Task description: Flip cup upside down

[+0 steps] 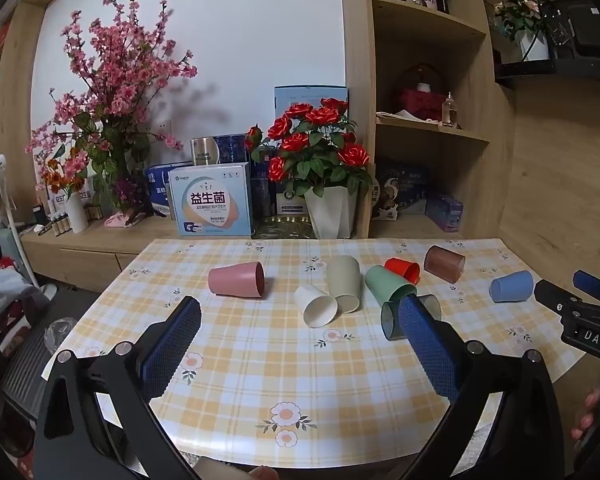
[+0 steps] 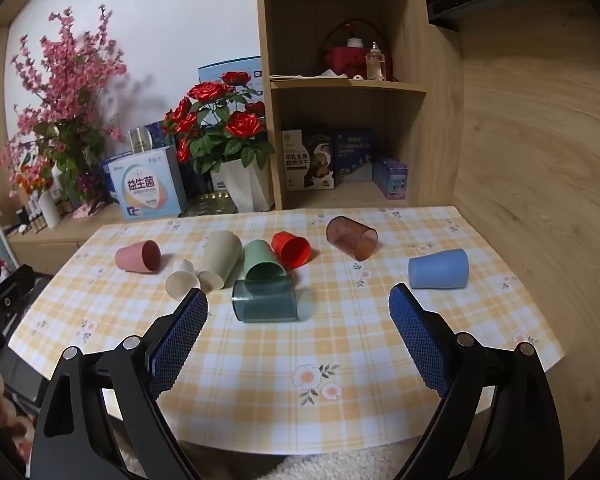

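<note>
Several cups lie on their sides on the checked table: pink, white, beige, green, red, brown clear, blue and a dark teal clear cup. My left gripper is open and empty above the near table. My right gripper is open and empty, the teal cup just beyond its fingertips; it also shows in the left wrist view.
A white pot of red roses and a blue box stand behind the table's far edge. A wooden shelf unit stands at the back right. A wooden wall borders the right.
</note>
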Available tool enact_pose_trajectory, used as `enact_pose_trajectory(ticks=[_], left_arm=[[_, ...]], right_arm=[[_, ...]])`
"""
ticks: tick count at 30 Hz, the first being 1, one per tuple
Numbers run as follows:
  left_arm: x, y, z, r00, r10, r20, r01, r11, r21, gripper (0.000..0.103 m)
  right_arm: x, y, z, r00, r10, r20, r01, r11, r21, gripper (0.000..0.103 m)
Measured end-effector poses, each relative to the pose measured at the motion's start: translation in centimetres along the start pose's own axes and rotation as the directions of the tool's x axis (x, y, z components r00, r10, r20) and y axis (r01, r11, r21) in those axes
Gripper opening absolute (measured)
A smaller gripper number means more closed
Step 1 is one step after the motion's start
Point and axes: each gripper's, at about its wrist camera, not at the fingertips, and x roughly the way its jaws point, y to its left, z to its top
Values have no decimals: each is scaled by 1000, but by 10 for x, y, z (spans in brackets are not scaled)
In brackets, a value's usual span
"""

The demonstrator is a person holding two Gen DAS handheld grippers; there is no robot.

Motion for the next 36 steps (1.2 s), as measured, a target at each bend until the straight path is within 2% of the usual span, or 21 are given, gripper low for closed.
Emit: enact_pose_trajectory(ticks=[6, 10, 36], left_arm=[[1, 0, 0, 1000, -2, 2, 2, 1000, -4, 97], [-5, 10, 16, 1000, -1, -3, 1, 1000, -7, 97], [-3, 0, -1, 1000, 2, 9, -2, 1000, -5, 97]], right_arm=[[0, 1, 0, 1000, -5, 4, 5, 1000, -9, 89], [-1, 1, 1, 1000, -5, 6, 5, 1000, -9, 89], [0, -2, 1, 1000, -4, 12, 4, 1000, -7, 89]])
